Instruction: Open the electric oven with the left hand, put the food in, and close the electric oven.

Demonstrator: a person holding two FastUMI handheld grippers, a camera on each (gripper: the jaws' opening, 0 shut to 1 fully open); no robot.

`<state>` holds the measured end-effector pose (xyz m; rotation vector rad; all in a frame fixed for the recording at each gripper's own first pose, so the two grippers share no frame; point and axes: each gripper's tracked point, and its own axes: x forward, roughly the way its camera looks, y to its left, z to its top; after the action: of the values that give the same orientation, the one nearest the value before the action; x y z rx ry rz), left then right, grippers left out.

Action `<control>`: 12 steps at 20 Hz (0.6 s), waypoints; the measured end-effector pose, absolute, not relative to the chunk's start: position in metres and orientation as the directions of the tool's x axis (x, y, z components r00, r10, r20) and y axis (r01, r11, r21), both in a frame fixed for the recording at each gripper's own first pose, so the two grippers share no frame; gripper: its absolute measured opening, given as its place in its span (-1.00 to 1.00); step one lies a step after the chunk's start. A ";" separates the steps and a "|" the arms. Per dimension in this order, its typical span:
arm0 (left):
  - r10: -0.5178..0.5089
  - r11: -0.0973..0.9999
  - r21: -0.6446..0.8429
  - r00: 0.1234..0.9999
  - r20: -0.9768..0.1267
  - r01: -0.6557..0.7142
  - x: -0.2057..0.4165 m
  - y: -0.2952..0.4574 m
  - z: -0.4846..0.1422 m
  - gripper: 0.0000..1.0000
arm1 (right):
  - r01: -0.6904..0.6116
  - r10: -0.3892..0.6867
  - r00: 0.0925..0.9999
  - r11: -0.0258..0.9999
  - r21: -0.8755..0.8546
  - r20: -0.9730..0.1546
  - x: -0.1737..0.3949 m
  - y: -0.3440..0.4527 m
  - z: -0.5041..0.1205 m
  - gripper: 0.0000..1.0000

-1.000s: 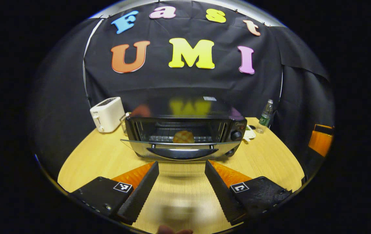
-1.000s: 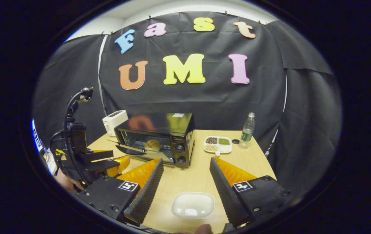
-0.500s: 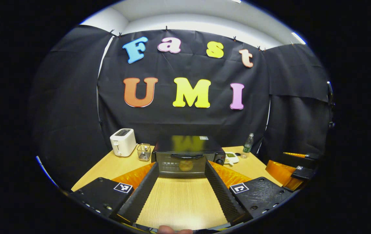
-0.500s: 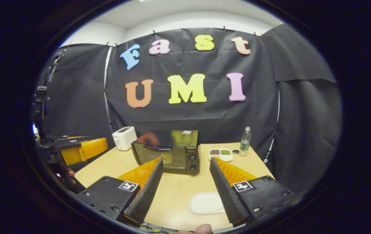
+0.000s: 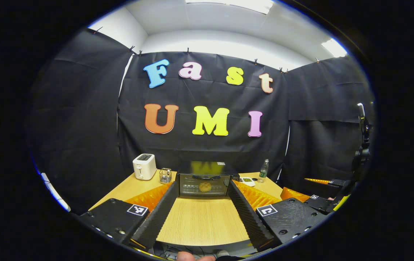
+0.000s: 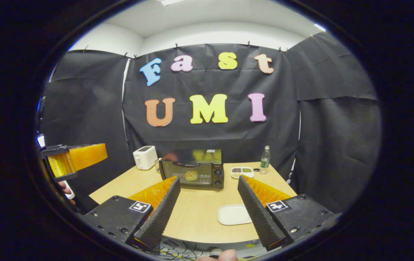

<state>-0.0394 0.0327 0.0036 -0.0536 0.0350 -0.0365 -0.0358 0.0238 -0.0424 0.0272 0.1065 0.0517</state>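
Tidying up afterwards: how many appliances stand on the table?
2: a black oven mid-table, door shut with the bun inside, and a white toaster beside it, toward the table's far left corner.

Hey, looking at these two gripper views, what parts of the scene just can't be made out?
- Oven knobs, left gripper view: behind the left gripper's finger.
- Food, right gripper view: a pale round lump behind the glass door, too small to identify.
- Sectioned dish, right gripper view: contents too small to name.
- Wire basket, left gripper view: contents too small.
- Right gripper: body cut off by the bottom edge.
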 end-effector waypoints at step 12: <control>-0.038 0.994 -0.107 0.999 -0.023 0.036 -0.094 0.028 -0.017 0.86 | -0.037 0.037 0.995 0.999 0.007 -0.091 -0.094 0.036 -0.046 0.97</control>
<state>-0.0936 0.0278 -0.0167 -0.1065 0.0249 -0.0372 -0.0939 0.0358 -0.0464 0.0052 0.0915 0.0373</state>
